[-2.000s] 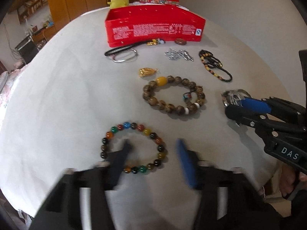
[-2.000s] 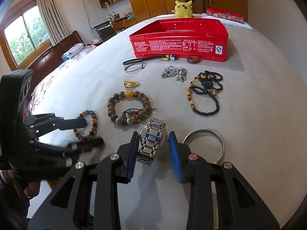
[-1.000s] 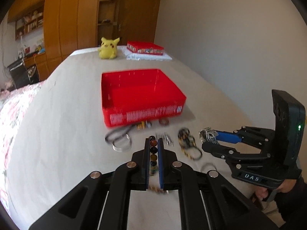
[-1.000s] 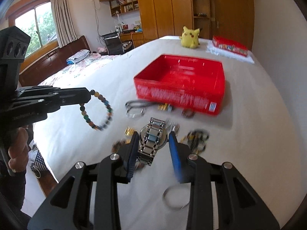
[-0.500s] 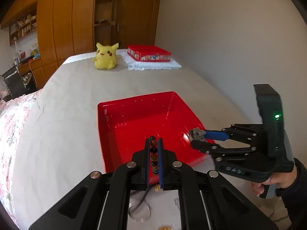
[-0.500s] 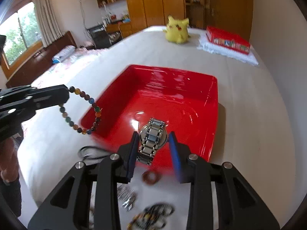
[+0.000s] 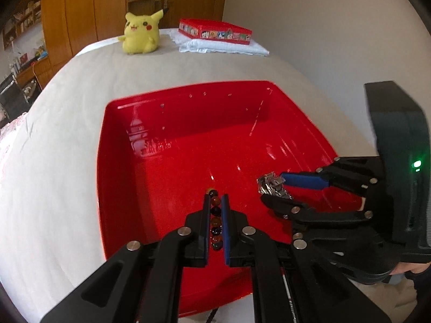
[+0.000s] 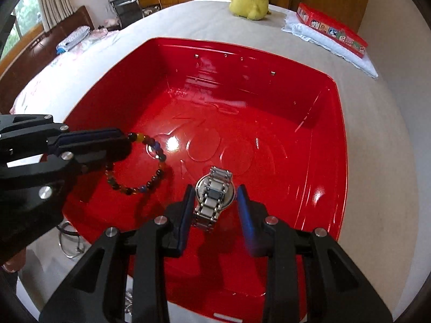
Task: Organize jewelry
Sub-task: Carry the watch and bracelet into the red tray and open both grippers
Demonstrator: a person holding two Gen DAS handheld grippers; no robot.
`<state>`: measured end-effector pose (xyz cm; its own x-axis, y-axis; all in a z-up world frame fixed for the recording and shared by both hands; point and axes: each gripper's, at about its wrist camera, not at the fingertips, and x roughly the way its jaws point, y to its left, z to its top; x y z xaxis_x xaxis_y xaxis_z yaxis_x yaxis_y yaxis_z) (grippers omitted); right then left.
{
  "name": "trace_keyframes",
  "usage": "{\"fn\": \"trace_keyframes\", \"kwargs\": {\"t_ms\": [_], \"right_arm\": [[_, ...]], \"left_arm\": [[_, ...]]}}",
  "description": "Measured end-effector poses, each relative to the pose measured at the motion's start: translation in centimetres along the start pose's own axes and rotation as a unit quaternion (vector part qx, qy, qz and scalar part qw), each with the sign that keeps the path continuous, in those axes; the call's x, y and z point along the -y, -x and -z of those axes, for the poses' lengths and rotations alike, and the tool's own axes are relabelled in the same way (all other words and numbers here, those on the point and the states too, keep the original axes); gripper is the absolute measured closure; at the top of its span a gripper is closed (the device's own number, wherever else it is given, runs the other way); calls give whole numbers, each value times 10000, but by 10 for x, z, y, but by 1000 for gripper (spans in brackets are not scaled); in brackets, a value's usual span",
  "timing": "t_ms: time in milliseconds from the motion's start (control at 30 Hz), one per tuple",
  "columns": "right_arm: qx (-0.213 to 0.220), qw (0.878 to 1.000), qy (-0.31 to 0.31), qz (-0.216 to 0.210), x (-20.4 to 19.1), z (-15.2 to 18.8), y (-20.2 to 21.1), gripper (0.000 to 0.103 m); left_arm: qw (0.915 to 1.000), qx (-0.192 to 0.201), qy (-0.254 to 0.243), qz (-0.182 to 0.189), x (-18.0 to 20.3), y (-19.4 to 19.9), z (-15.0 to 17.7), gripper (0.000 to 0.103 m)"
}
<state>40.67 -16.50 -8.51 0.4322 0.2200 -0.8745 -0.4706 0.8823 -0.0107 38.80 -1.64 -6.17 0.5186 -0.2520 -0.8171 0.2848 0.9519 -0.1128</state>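
Note:
A red tin box [image 7: 118, 161] [image 8: 334, 140] lies open below both grippers. My left gripper [image 7: 216, 197] is shut on a multicoloured bead bracelet [image 7: 215, 215], which hangs over the box's left part in the right wrist view [image 8: 150, 167]. My right gripper [image 8: 215, 191] is shut on a silver metal watch [image 8: 215, 193] and holds it above the box floor; the watch also shows in the left wrist view [image 7: 272, 185]. Both gripper tips are inside the box's outline, side by side.
A yellow plush toy [image 7: 140, 33] and a flat red tin on a white cloth [image 7: 215, 31] sit at the far end of the bed-like surface. A metal ring and cord [image 8: 68, 242] lie outside the box's near left corner.
Both grippers moved forward and down over the red box, still holding the bracelet and the watch. The box now fills both views.

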Motion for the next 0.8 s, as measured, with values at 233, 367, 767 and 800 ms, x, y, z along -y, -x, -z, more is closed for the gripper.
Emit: {"fn": "trace_keyframes", "kwargs": {"t_ms": [233,367,767,800], "right_arm": [[116,9999,-41,-34,6,-1,10,69],[287,9995,-74,-50,6,1,33,69],[1161,9918,-121,-519,-12,80,157,55],[1195,9911,-126,-574,-16,92,164,53]], "left_arm": [[9999,-21,-72,-105,2,2,5,79],[9998,86,-30,-175,2,17,3,68],[9967,749,-210,-221,33,142,68,26],[9967,768,-202,-191,36,151,82,23]]}}
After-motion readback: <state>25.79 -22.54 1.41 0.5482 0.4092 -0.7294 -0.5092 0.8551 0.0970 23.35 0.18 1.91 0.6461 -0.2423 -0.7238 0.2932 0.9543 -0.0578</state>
